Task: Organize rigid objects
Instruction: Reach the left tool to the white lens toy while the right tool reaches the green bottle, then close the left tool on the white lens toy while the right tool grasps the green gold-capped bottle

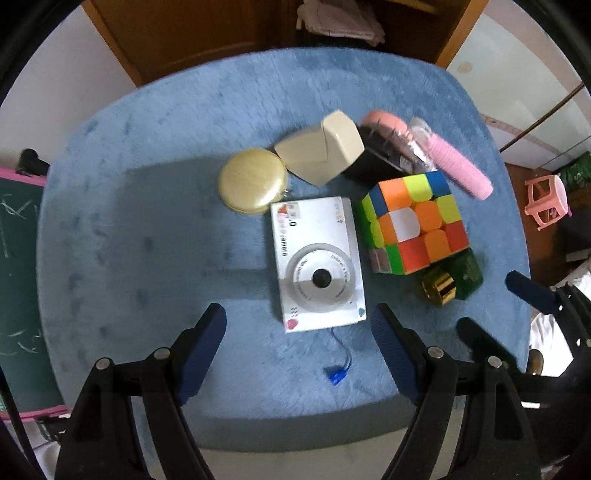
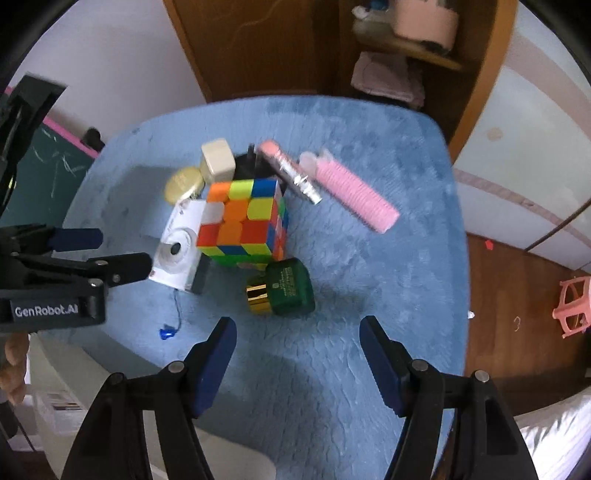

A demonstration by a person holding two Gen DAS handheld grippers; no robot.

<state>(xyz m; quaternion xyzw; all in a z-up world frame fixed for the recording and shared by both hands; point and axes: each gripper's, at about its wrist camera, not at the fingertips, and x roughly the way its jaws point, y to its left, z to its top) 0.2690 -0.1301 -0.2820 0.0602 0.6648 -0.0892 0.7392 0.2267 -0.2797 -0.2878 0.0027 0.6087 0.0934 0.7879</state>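
Observation:
On a blue plush mat [image 1: 147, 221] lies a cluster: a white toy camera [image 1: 319, 262], a colour cube [image 1: 417, 225], a gold round case [image 1: 253, 181], a beige box [image 1: 321, 151], a pink-backed hairbrush [image 1: 384, 136], a pink ribbed comb [image 1: 461, 166] and a green bottle with a gold cap [image 1: 454, 280]. My left gripper [image 1: 298, 325] points down, open and empty, just short of the camera's near edge. My right gripper [image 2: 298, 325] is open and empty, just short of the green bottle [image 2: 291, 286]. The cube [image 2: 243, 221] sits beyond the bottle. The left gripper [image 2: 123, 249] shows beside the camera [image 2: 177, 251].
A wooden cabinet [image 1: 184, 33] stands behind the mat. A green chalkboard [image 1: 18, 258] is at the left, and a pink stool [image 1: 546, 199] stands on the floor at the right. The camera's blue strap tag [image 1: 336, 373] lies near the mat's front edge. A hand [image 2: 14, 369] shows low left.

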